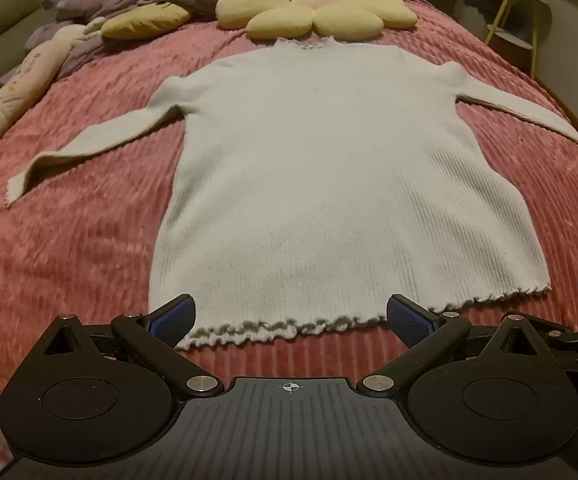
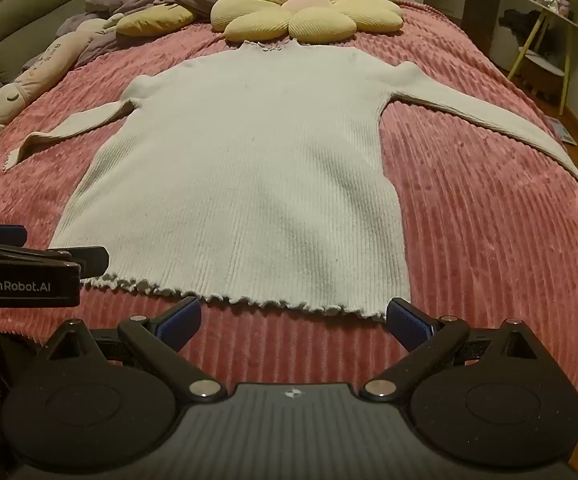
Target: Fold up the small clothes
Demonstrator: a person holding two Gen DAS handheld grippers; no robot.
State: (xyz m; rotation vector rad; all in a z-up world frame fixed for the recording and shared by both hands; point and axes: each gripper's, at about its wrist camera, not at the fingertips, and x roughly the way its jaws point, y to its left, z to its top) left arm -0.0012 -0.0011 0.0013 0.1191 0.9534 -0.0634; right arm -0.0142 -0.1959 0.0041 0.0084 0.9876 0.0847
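Note:
A pale ribbed long-sleeved sweater [image 1: 329, 184] lies flat and spread out on the pink bedspread [image 1: 69, 240], collar far, ruffled hem near, both sleeves stretched out sideways. It also shows in the right wrist view [image 2: 249, 184]. My left gripper [image 1: 291, 316] is open and empty, just above the hem near its left half. My right gripper [image 2: 293, 318] is open and empty, just in front of the hem near its right corner. The left gripper's body shows at the left edge of the right wrist view [image 2: 29, 276].
A yellow flower-shaped cushion [image 1: 313, 4] lies beyond the collar. A long plush toy [image 1: 21, 92] and purple bedding [image 1: 141, 0] lie at the far left. A small yellow-legged side table [image 2: 549, 40] stands to the right of the bed. The pink bedspread [image 2: 489, 240] extends right.

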